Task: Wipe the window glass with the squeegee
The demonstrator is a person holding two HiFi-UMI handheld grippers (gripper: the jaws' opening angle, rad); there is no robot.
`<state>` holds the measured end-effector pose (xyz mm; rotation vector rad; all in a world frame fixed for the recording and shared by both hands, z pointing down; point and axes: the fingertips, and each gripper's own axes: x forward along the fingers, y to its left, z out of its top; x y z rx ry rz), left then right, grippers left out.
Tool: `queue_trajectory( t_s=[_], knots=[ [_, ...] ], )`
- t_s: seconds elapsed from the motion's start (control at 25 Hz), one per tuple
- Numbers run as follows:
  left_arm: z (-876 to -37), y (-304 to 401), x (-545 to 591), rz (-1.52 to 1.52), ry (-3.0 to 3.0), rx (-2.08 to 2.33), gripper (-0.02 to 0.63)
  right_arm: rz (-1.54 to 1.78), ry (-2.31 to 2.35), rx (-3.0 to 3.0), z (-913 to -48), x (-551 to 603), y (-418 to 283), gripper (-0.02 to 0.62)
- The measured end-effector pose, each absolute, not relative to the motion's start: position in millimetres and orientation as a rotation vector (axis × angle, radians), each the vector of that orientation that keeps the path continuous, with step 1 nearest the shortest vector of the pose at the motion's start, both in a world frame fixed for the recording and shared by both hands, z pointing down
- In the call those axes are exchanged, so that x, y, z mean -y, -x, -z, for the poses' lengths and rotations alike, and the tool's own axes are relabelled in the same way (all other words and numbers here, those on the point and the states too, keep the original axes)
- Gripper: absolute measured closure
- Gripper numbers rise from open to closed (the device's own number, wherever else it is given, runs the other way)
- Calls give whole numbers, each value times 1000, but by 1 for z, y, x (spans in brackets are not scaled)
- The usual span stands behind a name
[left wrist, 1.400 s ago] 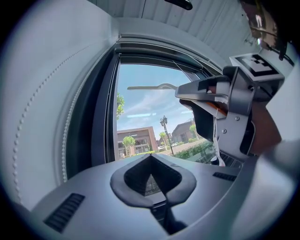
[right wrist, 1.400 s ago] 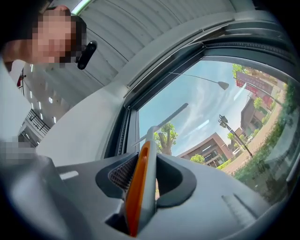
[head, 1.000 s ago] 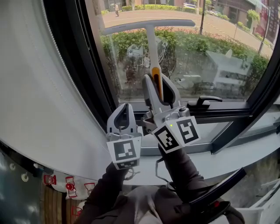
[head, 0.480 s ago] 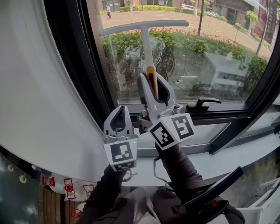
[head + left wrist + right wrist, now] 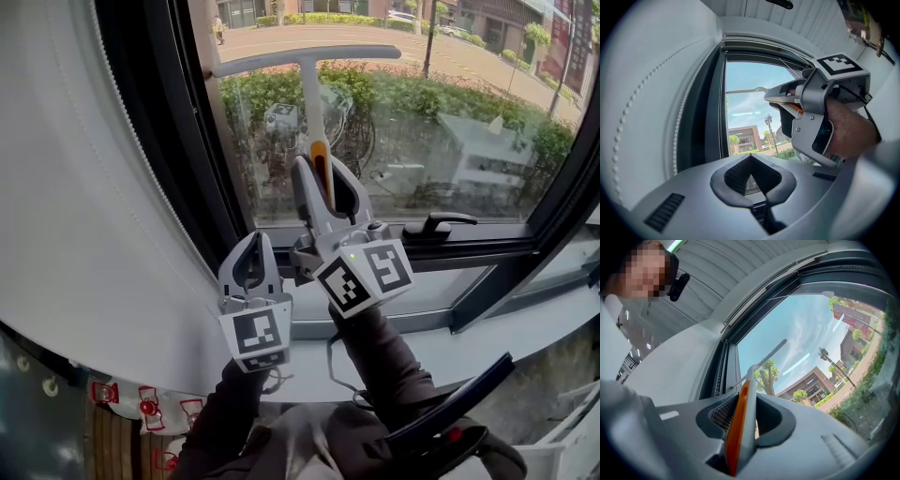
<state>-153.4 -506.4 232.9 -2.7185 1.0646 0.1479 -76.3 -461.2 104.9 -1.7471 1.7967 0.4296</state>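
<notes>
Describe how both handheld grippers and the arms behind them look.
The left gripper and right gripper have grey bodies, each with two curved jaws lined with dark ribbed pads. Each carries a white cube printed with black square markers. A small green light glows on the right one, and a thin cable loops beside its wrist. Both arms wear dark sleeves.

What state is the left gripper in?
Shut and empty: on the left gripper, tips meet with nothing between; the right gripper holds the squeegee.
</notes>
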Motion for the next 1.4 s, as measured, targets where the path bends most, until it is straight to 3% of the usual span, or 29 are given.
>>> queue_trajectory(
  t_s=[1.4],
  knots=[
    [-238, 157, 505, -121, 2714, -1077, 606, -290, 1581, -1888, -125, 467, 81, 522]
  ],
)
